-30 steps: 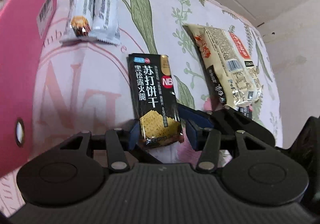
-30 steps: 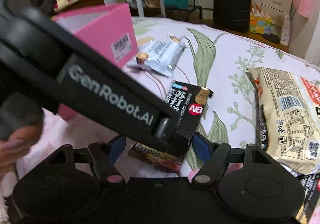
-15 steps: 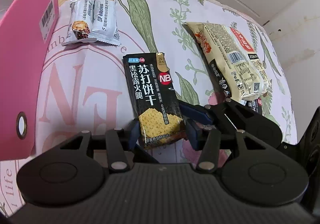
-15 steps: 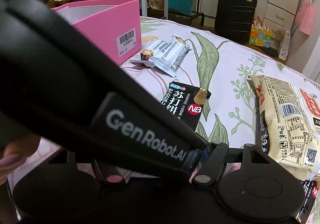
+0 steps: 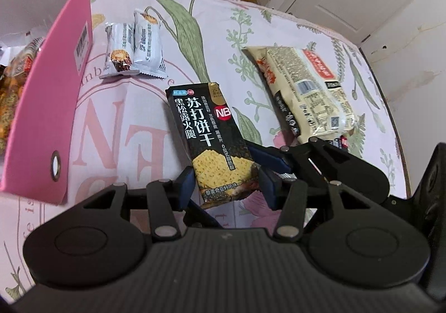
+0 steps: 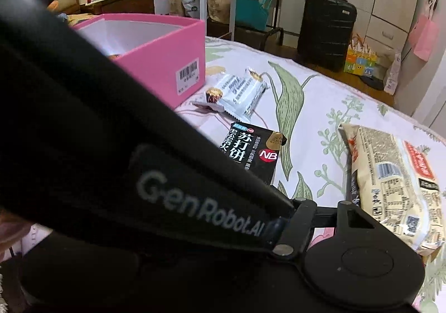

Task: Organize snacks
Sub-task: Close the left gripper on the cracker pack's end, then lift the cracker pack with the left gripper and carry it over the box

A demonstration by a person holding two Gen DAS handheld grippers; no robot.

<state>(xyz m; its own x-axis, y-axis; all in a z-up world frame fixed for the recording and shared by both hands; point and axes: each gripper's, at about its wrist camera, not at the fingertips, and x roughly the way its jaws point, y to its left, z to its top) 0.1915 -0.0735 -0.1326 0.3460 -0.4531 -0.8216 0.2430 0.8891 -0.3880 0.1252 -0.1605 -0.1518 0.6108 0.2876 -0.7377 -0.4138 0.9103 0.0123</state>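
Observation:
My left gripper [image 5: 226, 187] is shut on the lower end of a black soda cracker packet [image 5: 211, 131], which sticks up and away from it above the floral bedspread [image 5: 117, 117]. In the right wrist view the packet's top [image 6: 251, 151] shows past the left gripper's black body, which crosses the picture and hides most of my right gripper [image 6: 220, 225]. One blue finger [image 6: 274, 229] of it shows. From the left wrist view its jaws stand apart just behind and below the packet, pressing on nothing. A pink box [image 5: 50, 106] holding orange snack bags stands to the left.
Two white snack bars [image 5: 133, 48] lie side by side next to the pink box [image 6: 167, 62]. A beige noodle bag [image 5: 303, 89] lies at the right over a small dark packet [image 5: 338, 142]. The bed's edge runs behind them; a black suitcase [image 6: 326, 31] stands beyond.
Both grippers have risen and drawn back. The cracker packet has come up with the left gripper. The inside of the pink box has come into view, and the left gripper's body covers more of the right view.

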